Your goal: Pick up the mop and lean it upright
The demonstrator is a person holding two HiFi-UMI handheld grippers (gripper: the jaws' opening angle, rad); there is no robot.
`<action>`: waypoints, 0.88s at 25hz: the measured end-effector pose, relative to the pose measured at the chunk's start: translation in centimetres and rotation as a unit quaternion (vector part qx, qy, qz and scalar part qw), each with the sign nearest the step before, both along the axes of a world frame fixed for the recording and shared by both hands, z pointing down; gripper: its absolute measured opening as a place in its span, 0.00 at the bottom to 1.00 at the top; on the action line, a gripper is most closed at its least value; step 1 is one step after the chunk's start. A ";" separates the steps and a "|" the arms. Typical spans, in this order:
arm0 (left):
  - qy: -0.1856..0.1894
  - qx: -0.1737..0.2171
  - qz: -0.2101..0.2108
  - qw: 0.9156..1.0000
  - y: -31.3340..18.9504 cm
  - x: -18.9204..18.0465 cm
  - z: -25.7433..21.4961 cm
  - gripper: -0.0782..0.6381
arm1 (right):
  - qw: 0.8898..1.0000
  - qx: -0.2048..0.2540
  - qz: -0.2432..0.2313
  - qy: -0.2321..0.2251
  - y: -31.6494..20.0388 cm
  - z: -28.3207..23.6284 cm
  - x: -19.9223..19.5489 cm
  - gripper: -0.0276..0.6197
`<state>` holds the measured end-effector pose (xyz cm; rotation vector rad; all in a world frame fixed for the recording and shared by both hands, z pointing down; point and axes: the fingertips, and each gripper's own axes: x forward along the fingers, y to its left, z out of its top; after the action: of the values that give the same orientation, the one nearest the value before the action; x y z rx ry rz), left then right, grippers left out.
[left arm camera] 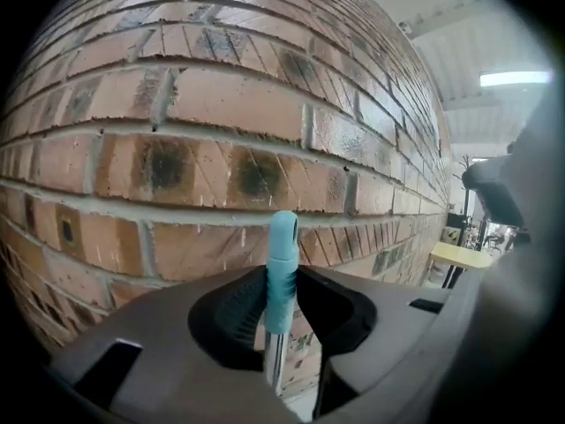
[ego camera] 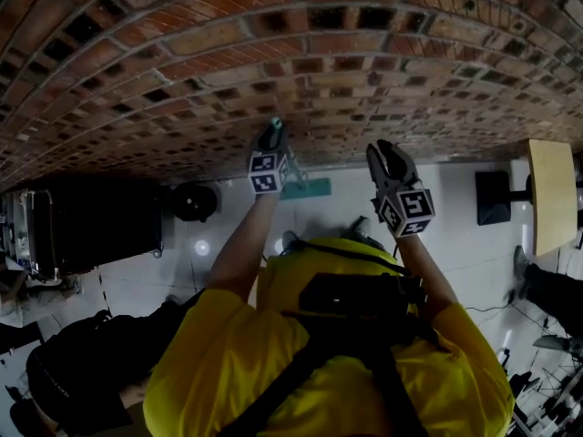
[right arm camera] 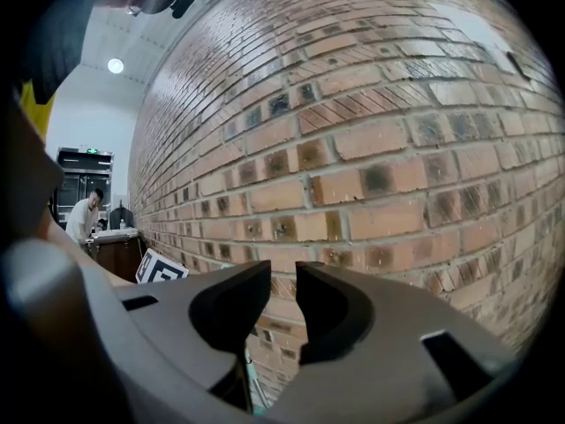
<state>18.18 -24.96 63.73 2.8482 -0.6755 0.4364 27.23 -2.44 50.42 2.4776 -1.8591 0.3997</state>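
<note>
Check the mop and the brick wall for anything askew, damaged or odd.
Nothing stands out. The mop handle stands near upright before the brick wall, gripped in the left tongs; its teal end cap looks whole. The wall shows dark smudges but no breakage. The right tongs are open and empty.

Blocked straight ahead by brick wall [ego camera: 273, 62] — close before left gripper [ego camera: 271, 130] and right gripper [ego camera: 384, 151]. Open rightward over white floor [ego camera: 460, 217] — as far as wooden table [ego camera: 551, 194]; dark unit [ego camera: 91, 226] closing the left.
</note>
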 end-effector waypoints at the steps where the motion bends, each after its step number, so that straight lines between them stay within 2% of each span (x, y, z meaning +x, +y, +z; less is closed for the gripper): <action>1: -0.001 -0.002 -0.001 1.000 -0.1 0.1 0.2 0.26 | 1.000 0.001 -0.001 -0.002 -0.2 0.0 0.0 0.19; 5: 0.018 -0.022 -0.009 1.000 -0.6 0.4 -0.4 0.28 | 1.000 0.003 -0.010 -0.006 -1.4 0.1 0.0 0.19; 9: 0.015 -0.034 0.017 0.999 0.1 0.0 -0.1 0.41 | 1.000 0.007 -0.017 -0.011 -2.3 0.2 -0.1 0.19; 14: 0.020 -0.032 -0.006 0.999 2.2 -4.8 -3.3 0.42 | 0.999 0.007 -0.026 -0.018 -2.8 0.3 -0.8 0.19; 16: 0.028 -0.028 -0.018 0.999 3.2 -7.3 -5.8 0.39 | 0.999 0.005 -0.032 -0.019 -2.8 0.4 -1.3 0.19; 18: 0.048 -0.025 -0.028 0.998 4.3 -9.6 -9.0 0.28 | 0.999 0.003 -0.038 -0.020 -2.7 0.3 -1.7 0.19; 21: 0.074 -0.010 -0.029 0.997 6.3 -12.6 -13.5 0.23 | 0.999 0.008 -0.046 -0.023 -2.5 -0.3 -2.4 0.19; 22: 0.079 -0.001 -0.028 0.997 7.0 -13.4 -14.8 0.17 | 0.998 0.011 -0.047 -0.026 -2.3 -0.6 -2.7 0.19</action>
<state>4.78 -18.01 48.97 2.8161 -0.7212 0.2015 24.53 -4.77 49.84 2.4030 -2.0010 0.4479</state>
